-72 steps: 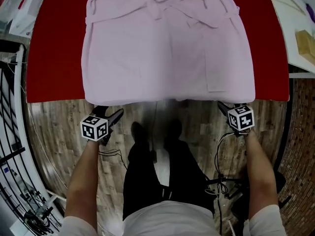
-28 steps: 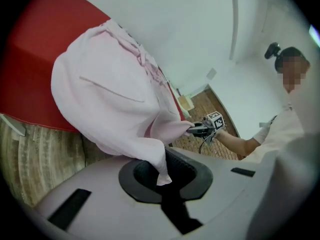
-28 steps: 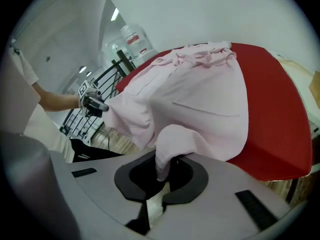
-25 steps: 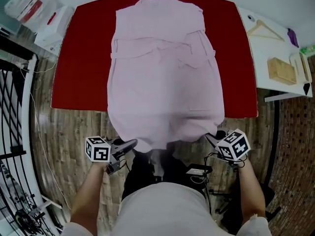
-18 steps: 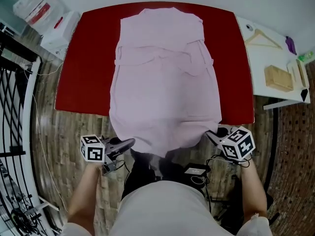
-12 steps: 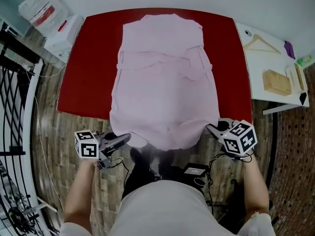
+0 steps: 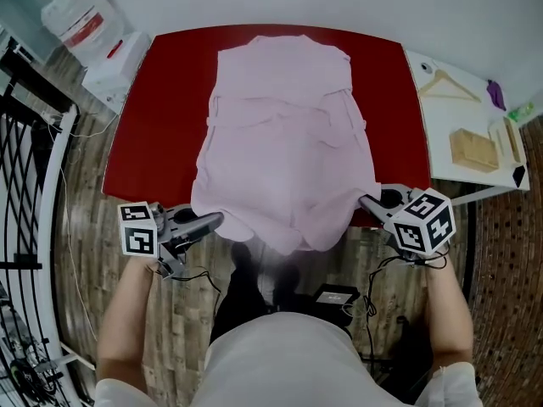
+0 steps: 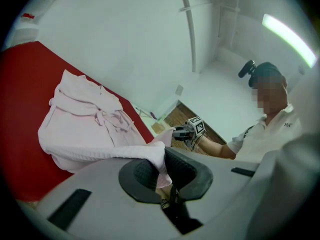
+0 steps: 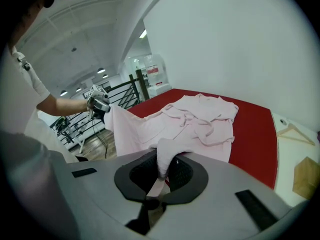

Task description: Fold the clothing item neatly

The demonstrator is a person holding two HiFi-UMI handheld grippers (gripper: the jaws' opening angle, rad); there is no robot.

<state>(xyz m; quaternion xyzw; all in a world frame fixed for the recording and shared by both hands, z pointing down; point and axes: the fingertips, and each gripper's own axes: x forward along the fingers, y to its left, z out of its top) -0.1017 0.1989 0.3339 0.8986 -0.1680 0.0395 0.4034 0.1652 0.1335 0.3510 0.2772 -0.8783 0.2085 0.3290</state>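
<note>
Red desk [image 7: 144, 134] over a wooden floor [image 7: 93, 227] carries a pale pink robe [image 7: 284, 125], spread flat with its collar at the far edge and a tied belt across the waist. Its near hem is lifted clear of the desk's front edge and sags in the middle. At one hem corner the left tool [image 7: 214, 220] pinches the textured cloth, and the right tool [image 7: 366, 203] pinches the other corner.

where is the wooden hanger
In the head view the wooden hanger lies at upper right on the white side table, just right of the red table.
</note>
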